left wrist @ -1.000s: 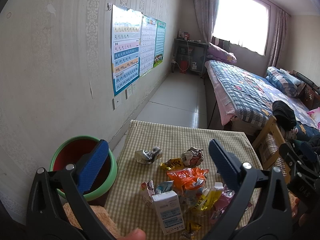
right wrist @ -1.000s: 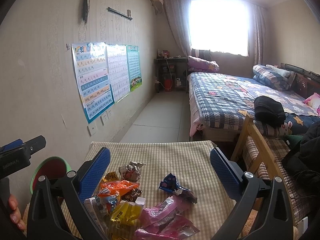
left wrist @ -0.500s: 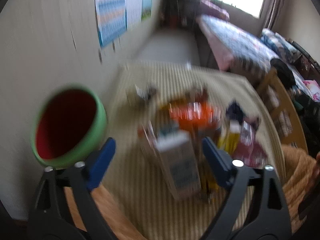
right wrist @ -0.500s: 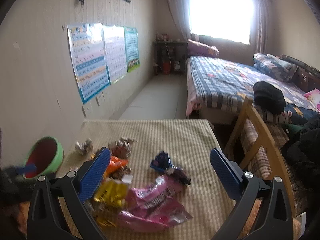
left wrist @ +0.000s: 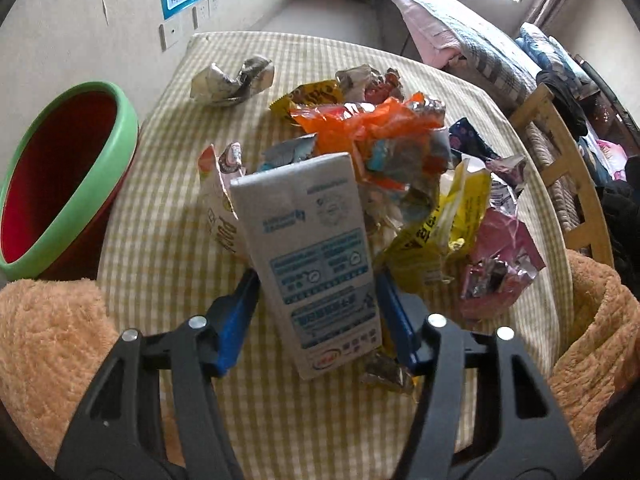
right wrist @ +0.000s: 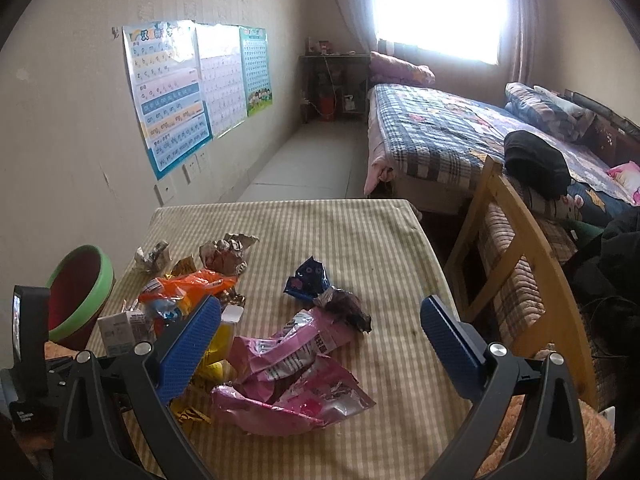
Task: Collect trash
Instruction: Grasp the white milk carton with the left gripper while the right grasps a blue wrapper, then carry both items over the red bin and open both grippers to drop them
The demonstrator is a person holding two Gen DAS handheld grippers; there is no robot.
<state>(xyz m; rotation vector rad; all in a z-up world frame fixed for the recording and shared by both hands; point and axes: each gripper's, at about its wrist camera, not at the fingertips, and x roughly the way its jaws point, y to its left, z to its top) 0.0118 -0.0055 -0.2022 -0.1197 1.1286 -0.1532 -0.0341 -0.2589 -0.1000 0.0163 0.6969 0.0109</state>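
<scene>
Between the blue pads of the left gripper (left wrist: 316,300): white carton (left wrist: 316,256), clamped at its near end, long axis running away over the checked table (left wrist: 168,216). Off to the left, beside the table edge, green-rimmed bin (left wrist: 60,176). Right gripper (right wrist: 320,340) wide apart, over pink wrappers (right wrist: 296,368).

The left wrist camera looks steeply down, close over the bench (left wrist: 168,208); the right wrist view sits higher, facing the window (right wrist: 438,4). Both share the trash pile (left wrist: 384,148).
</scene>
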